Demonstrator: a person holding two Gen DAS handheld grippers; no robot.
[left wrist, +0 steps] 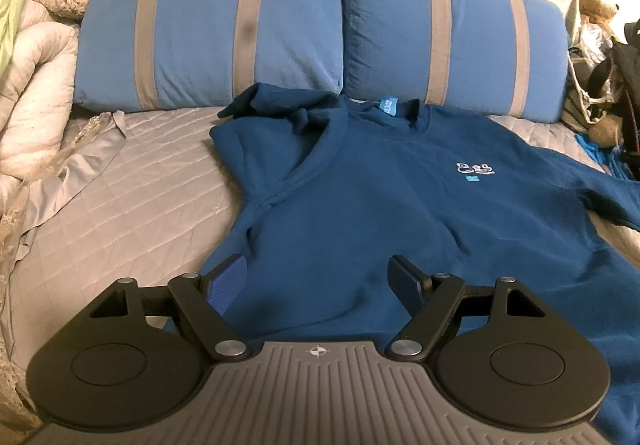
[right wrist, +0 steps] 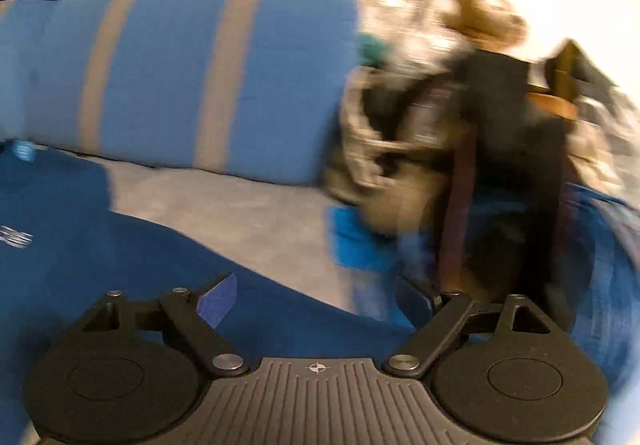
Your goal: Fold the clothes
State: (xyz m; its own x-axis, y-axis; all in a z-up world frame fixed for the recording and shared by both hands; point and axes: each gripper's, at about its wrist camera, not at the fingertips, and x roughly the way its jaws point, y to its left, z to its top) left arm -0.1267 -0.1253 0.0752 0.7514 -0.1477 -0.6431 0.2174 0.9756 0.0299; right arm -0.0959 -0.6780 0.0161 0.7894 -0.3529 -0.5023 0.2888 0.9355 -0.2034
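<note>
Both pairs of fingers gape wide and empty, left gripper (left wrist: 316, 281) over the dark blue fleece sweatshirt (left wrist: 380, 213) lying flat on the grey quilted bed (left wrist: 132, 197), right gripper (right wrist: 316, 299) above its blurred sleeve, striped blue pillows (left wrist: 224, 33) behind.

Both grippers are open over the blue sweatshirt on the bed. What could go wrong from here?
1. The sweatshirt's left sleeve lies bunched against the pillows; folding now may trap that lump.
2. The right gripper hovers open over the other sleeve near the clutter of bags; it might snag a strap.
3. The right wrist view is blurred, so aiming a grasp is uncertain.
</note>
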